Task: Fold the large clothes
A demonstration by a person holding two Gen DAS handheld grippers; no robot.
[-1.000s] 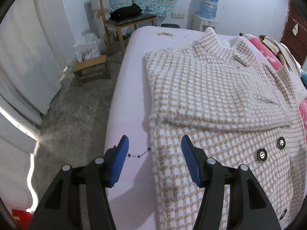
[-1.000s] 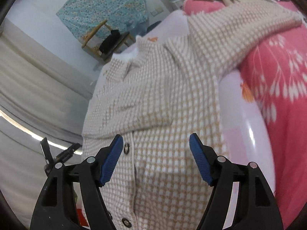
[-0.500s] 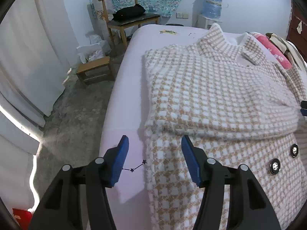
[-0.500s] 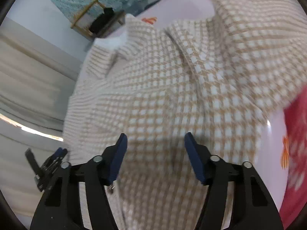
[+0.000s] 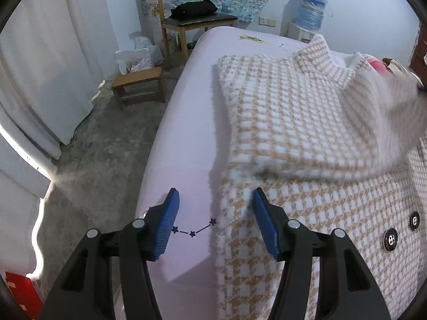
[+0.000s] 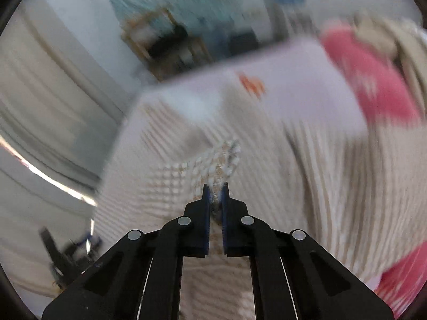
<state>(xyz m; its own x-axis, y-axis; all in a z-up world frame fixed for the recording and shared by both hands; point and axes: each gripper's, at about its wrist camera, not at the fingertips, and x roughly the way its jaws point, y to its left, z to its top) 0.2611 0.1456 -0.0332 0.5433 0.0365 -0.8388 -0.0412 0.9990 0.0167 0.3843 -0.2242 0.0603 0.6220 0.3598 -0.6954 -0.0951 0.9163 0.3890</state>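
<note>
Coat [image 5: 307, 122] fabric, checked in tan and white, is spread over a pale lilac bed [image 5: 184, 144], with one sleeve folded across the chest. From the left wrist view the left gripper [image 5: 214, 213] is seen released, its blue pads apart and astride the coat's near side edge: one pad stands over bare sheet, the other over the fabric, and nothing is pinched. Two black buttons [image 5: 391, 238] are shown low on the right, and a blurred sweep of fabric crosses the far right of that view. None of that detail is given by the right wrist view, which is smeared by motion; there the right gripper [image 6: 215, 188] is shown clenched on a bunched fold of the coat [image 6: 221, 160], with fabric squeezed between the pads. A pink quilt [image 6: 373, 80] is shown beside the coat in that view, while only a sliver of it is caught by the left one. Bare sheet is left along the coat's left edge up to the bed's rim, and more beyond the collar. Past the rim, open floor [image 5: 106, 154] is seen, bounded by a stool [image 5: 138, 85], a chair [image 5: 192, 21] and white curtains [image 5: 48, 66].
</note>
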